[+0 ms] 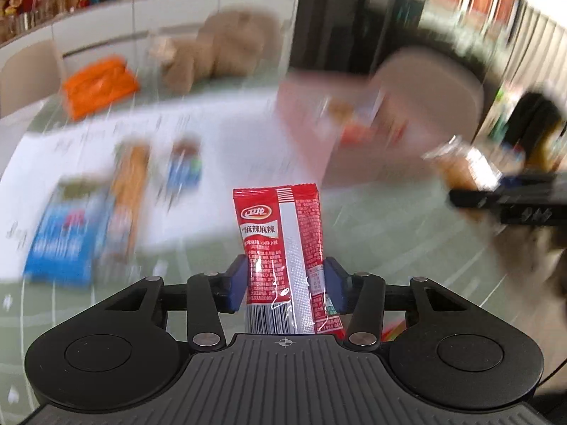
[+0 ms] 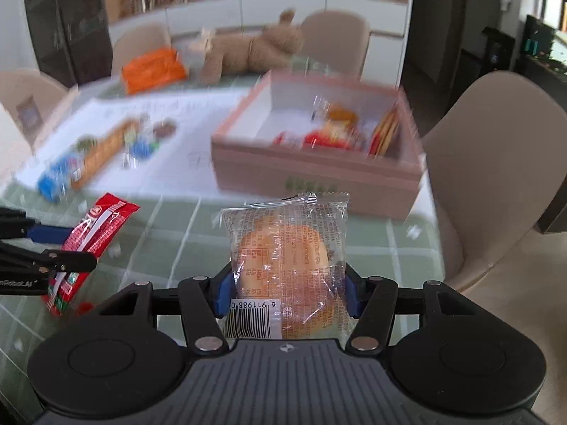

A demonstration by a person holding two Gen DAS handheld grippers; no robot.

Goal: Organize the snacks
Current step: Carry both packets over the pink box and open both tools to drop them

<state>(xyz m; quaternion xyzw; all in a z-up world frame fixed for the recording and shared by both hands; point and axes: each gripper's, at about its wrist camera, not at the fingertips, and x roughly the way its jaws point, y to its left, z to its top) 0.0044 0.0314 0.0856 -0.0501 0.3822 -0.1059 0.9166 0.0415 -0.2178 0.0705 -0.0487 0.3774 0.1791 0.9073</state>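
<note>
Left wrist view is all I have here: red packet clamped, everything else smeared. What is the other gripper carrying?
Observer: The right gripper is shut on a clear-wrapped bun, its barcode end toward the camera.
Operator: Where's the box? I only see a pink blur.
Observer: The pink box is open-topped and sits on the table beyond the bun.
Operator: Anything in it already?
Observer: Yes, several snacks, red and orange wrappers, lie toward its right side; they are too blurred to name.
Operator: And my red packet?
Observer: The left gripper holds the red packet above the green checked tablecloth.

Left claw (image 1: 286, 285) clamped, raised; right claw (image 2: 287, 292) clamped, raised.
</note>
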